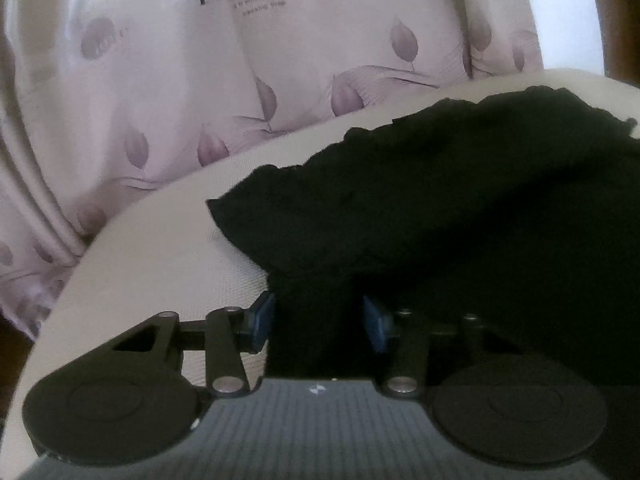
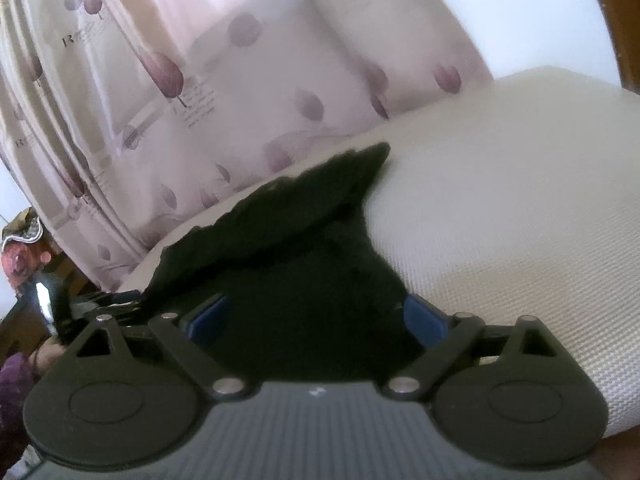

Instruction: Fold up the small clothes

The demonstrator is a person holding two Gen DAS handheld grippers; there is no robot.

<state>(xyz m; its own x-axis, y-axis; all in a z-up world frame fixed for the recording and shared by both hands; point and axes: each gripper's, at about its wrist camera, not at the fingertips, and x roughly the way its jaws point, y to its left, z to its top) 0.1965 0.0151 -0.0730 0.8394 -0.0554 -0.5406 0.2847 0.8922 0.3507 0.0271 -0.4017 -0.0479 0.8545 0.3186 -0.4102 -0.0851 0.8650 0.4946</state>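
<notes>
A small black garment (image 1: 440, 200) with a wavy, lace-like edge lies crumpled on a cream cushion (image 1: 160, 260). In the left wrist view my left gripper (image 1: 320, 320) stands half closed, and a bunch of the black cloth fills the gap between its blue pads (image 1: 262, 318). In the right wrist view the same garment (image 2: 300, 220) rises from the cushion (image 2: 500, 200) into my right gripper (image 2: 316, 316). Its jaws stand wide, with cloth lying between the blue pads (image 2: 424, 320) and not visibly squeezed. The garment's lower part is hidden behind both grippers.
A pale pink curtain (image 1: 160, 80) printed with purple leaves hangs right behind the cushion, and it shows again as the curtain (image 2: 180, 100) in the right wrist view. Brown wood (image 2: 624, 40) borders the far right. Dark clutter and floral fabric (image 2: 24, 256) sit low at the left.
</notes>
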